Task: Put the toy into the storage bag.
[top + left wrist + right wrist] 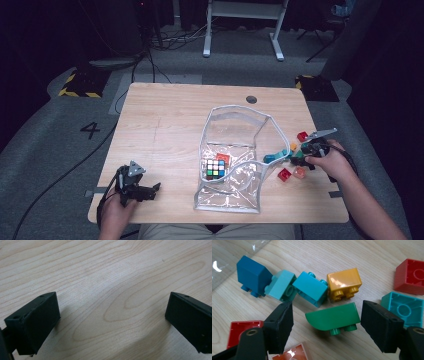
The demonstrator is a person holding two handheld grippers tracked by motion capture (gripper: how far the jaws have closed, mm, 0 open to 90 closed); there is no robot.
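Right claw [325, 327] spread around green brick [333, 317], jaws flanking it, not yet pinching, at lower centre of right gripper view. Bricks scattered at right of high view beside clear pouch [235, 197], cube [215, 168] already inside. By appearances early in packing: most bricks left outside on tabletop [165, 125]. Left claw [112, 325] spread and empty over bare wood, at lower left of high view. Yellow brick [343, 283] and blue bricks [253, 272] sharp in right gripper view, mere specks from above.
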